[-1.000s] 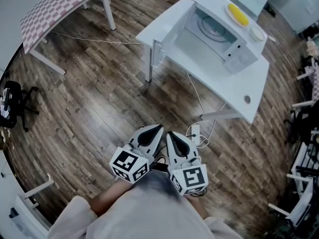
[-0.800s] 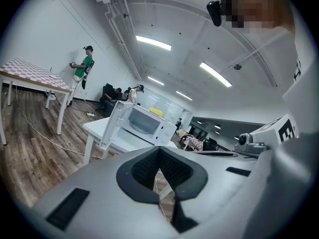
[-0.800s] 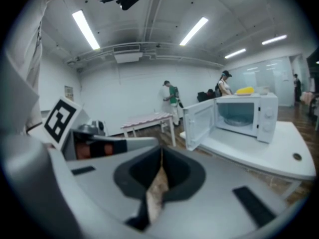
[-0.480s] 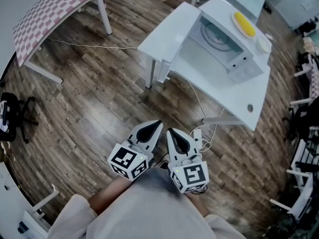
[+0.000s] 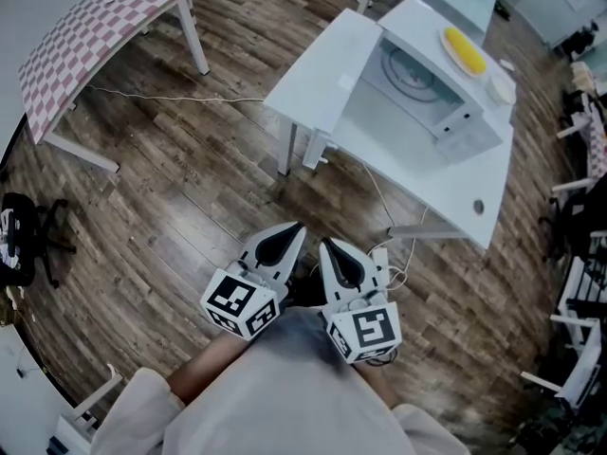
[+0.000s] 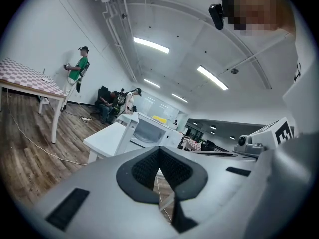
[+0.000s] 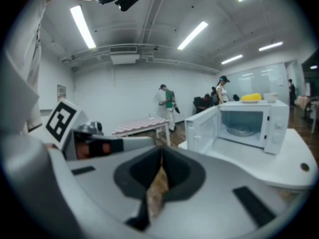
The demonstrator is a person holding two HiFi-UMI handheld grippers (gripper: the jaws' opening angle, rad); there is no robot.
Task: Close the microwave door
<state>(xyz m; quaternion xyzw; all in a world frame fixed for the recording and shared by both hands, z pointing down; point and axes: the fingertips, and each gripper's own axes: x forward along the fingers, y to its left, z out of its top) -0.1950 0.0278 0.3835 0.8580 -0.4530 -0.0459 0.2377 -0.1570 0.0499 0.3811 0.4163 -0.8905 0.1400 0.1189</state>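
A white microwave (image 5: 438, 81) stands on a white table (image 5: 432, 183), with its door (image 5: 322, 74) swung wide open to the left and a glass turntable inside. The right gripper view shows the microwave (image 7: 249, 126) and its open door (image 7: 203, 129) ahead. In the left gripper view the microwave (image 6: 149, 130) sits far off. My left gripper (image 5: 287, 238) and right gripper (image 5: 331, 251) are held side by side low in front of the person's body, well short of the table. Both are shut with nothing between the jaws.
A yellow object (image 5: 458, 28) and a small white bowl (image 5: 490, 63) rest on top of the microwave. A checkered table (image 5: 90, 36) stands at the left, with a cable (image 5: 180, 98) across the wooden floor. Chairs crowd the right edge. Several people (image 7: 168, 103) stand far off.
The head view has shifted slightly toward the microwave table, which now sits a little nearer. Both grippers stay shut, side by side, and have edged forward a little.
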